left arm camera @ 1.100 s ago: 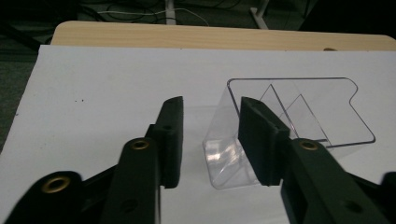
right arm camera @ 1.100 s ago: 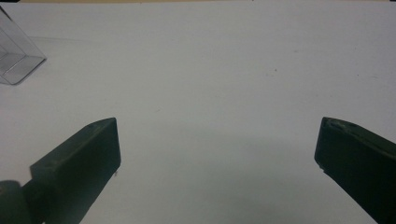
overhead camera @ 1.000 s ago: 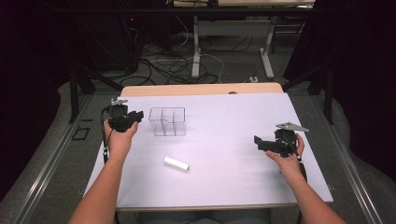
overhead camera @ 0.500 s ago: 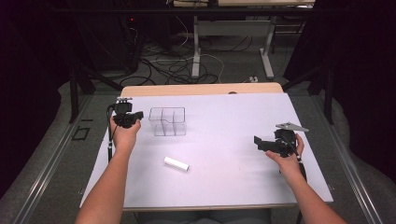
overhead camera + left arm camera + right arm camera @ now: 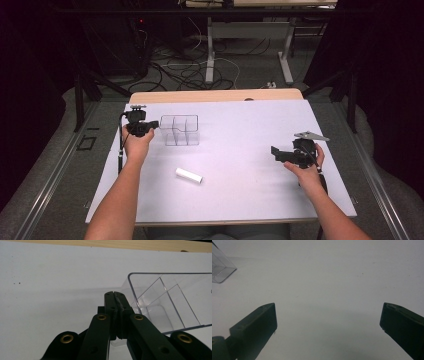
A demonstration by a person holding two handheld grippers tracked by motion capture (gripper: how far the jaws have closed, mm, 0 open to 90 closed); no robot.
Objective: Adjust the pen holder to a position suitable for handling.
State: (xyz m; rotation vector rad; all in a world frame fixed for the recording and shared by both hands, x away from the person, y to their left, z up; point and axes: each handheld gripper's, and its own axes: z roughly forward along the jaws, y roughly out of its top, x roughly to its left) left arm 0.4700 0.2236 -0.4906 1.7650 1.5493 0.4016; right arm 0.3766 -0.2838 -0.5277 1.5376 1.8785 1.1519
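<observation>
Beside the clear box [image 5: 165, 302], left gripper [image 5: 115, 293] fingers clenched, hiding its near corner; right gripper [image 5: 328, 315] fingers released.

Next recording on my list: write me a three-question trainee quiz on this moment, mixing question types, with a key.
1. True or false: the left tongs are shut.
2. Multiple choice: where does the white cylinder lie?
A. inside the clear divided box
B. on the white table, nearer the person than the box
C. between the jaws of the right tongs
3. Fill in: the right tongs' jaws stand ____, with nothing between them.

Key:
1. True. In the left gripper view the jaws meet, just beside the box's rounded corner; whether they touch it cannot be told.
2. B.
3. Open (wide apart), over bare table.
</observation>
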